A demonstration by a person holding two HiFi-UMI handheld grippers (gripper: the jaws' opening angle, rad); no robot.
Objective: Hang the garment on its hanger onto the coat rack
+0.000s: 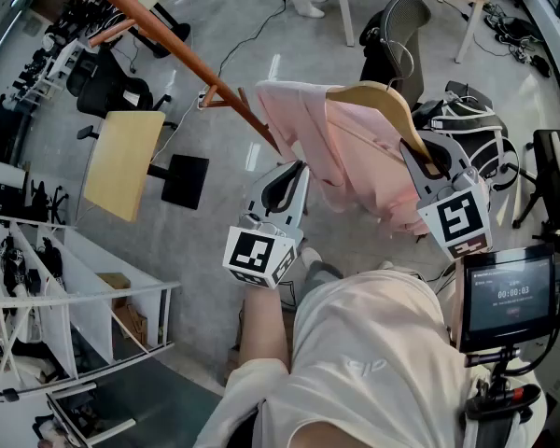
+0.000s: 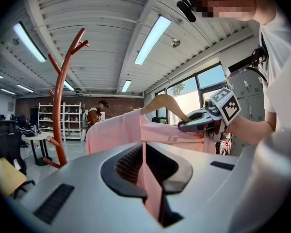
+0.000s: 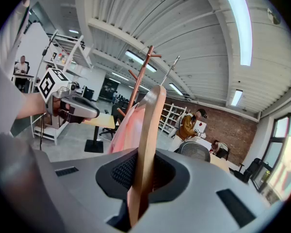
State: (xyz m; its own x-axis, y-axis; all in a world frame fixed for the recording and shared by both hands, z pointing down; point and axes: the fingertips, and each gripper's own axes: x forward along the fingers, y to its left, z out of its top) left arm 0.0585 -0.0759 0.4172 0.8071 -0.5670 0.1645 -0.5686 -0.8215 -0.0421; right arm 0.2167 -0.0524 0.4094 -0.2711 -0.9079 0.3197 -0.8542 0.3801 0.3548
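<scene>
Small screen (image 1: pixel 506 292) just behind and below the right gripper (image 1: pixel 426 160), timer digits 00:00:03 in white, line of print above them too small to read

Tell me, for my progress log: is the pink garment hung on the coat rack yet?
Not hung. The right gripper clamps the wooden hanger, the left gripper pinches the pink garment, short of the coat rack.

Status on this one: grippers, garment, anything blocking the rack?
Left gripper shut on pink garment. Right gripper shut on wooden hanger. Garment held up beside coat rack, not yet hung. No obstruction seen.
</scene>
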